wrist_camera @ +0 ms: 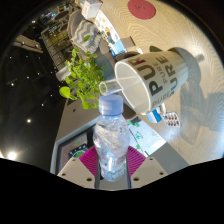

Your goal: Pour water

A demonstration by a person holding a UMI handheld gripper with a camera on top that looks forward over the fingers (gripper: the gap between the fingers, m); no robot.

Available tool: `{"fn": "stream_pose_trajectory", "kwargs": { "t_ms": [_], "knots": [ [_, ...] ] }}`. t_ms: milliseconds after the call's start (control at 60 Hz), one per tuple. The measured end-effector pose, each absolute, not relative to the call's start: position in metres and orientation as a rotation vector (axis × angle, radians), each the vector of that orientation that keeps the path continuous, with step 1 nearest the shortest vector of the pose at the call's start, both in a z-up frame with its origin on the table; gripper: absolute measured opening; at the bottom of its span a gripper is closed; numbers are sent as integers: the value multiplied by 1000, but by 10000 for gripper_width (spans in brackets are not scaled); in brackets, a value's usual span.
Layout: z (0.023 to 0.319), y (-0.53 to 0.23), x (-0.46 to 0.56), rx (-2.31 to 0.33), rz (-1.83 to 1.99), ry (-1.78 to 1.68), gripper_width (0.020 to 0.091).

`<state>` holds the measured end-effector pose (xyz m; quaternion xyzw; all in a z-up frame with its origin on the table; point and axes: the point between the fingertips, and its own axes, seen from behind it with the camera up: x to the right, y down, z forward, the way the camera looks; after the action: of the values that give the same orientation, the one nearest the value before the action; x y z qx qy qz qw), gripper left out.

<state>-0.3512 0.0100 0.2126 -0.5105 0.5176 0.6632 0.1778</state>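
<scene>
Pink pads (90, 160) of the hand-held gripper (113, 160) pinch a water bottle (113, 140); its neck nears the tilted white cup (140, 82) at frame centre; tip slowly, mouth over rim.

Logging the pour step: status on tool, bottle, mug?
Tool shut on water bottle, cap on. White mug just beyond, tipped on its side, mouth toward the bottle. Small green plant beside the mug.

Pale grey fingers (88, 165) with magenta inner pads (90, 160)
</scene>
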Motion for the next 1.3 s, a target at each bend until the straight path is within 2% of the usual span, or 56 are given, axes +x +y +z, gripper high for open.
{"fn": "stream_pose_trajectory", "kwargs": {
  "t_ms": [117, 267, 483, 533, 633, 717, 767, 783, 800, 867, 883, 900, 917, 1000, 1033, 1250, 1300],
  "knots": [
    [220, 8, -353, -1519, 1845, 1405, 347],
    [265, 6, -338, -1650, 1677, 1082, 347],
    [342, 25, -257, -1707, 1092, 504, 350],
    [354, 23, -228, -1693, 960, 412, 350],
    [355, 35, -183, -1698, 684, 267, 350],
    [328, 39, -136, -1731, 451, 181, 350],
    [300, 43, -113, -1778, 321, 138, 350],
    [282, 39, -99, -1786, 287, 120, 350],
    [279, 39, -96, -1804, 251, 109, 351],
    [238, 42, -75, -1865, 127, 57, 350],
    [221, 42, -68, -1875, 105, 42, 350],
    [219, 41, -69, -1890, 84, 33, 350],
    [202, 39, -61, -1896, 67, 20, 350],
    [161, 37, -58, -1959, 23, -10, 351],
    [137, 39, -53, -1973, 23, -18, 350],
    [74, 31, -52, -2048, 40, -17, 355],
    [75, 34, -53, -2023, 37, -16, 359]
  ]
}}
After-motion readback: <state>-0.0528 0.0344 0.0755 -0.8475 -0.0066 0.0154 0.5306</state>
